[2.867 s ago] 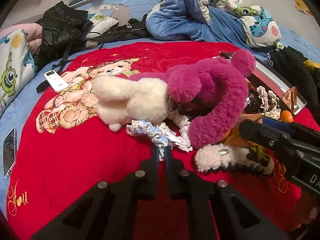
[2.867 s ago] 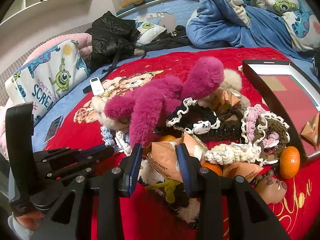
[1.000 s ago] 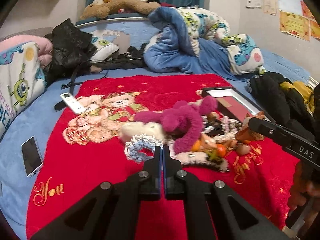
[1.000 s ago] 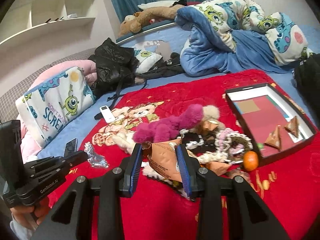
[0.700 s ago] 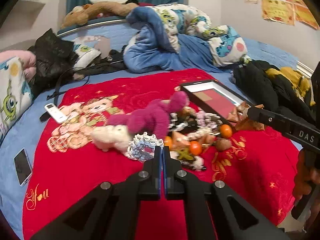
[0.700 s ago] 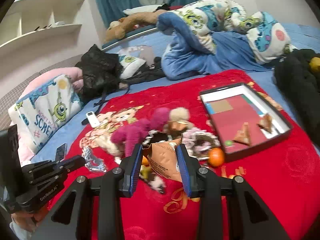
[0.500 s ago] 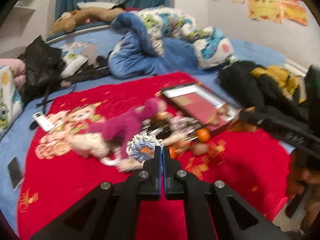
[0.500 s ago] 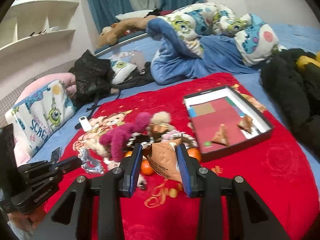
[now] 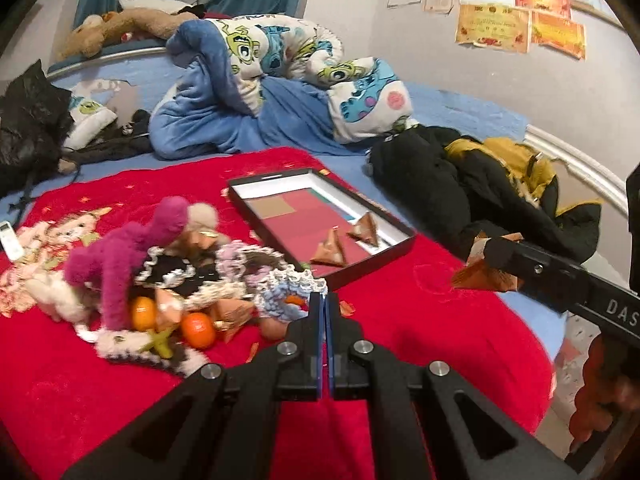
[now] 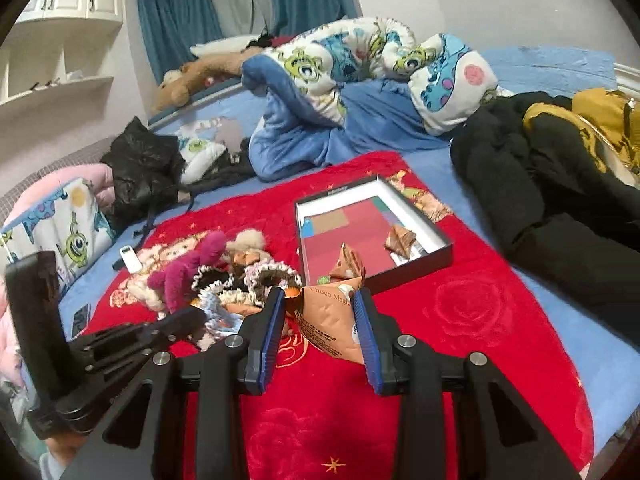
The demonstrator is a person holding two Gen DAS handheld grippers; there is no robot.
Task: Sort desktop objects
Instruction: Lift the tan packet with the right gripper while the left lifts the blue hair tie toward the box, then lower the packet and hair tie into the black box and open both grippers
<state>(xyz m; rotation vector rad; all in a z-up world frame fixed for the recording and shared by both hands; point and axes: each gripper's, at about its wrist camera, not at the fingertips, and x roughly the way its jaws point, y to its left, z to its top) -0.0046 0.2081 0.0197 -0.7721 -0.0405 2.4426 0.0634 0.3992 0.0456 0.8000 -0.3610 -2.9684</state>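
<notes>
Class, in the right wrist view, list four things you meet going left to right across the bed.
White remote → magenta plush toy → black tray → black and yellow jacket.

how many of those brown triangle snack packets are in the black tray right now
2 in the black tray: one packet near its front edge, another just behind, nearer the right wall. A third is outside, pinched in the right gripper. More sit in the pile, possibly some hidden.

Plush red fleece blanket (image 10: 460, 312); fuzzy magenta soft toy (image 9: 132, 248); crinkly glossy brown snack packet (image 10: 332, 320); matt black cardboard box (image 9: 372, 256).
</notes>
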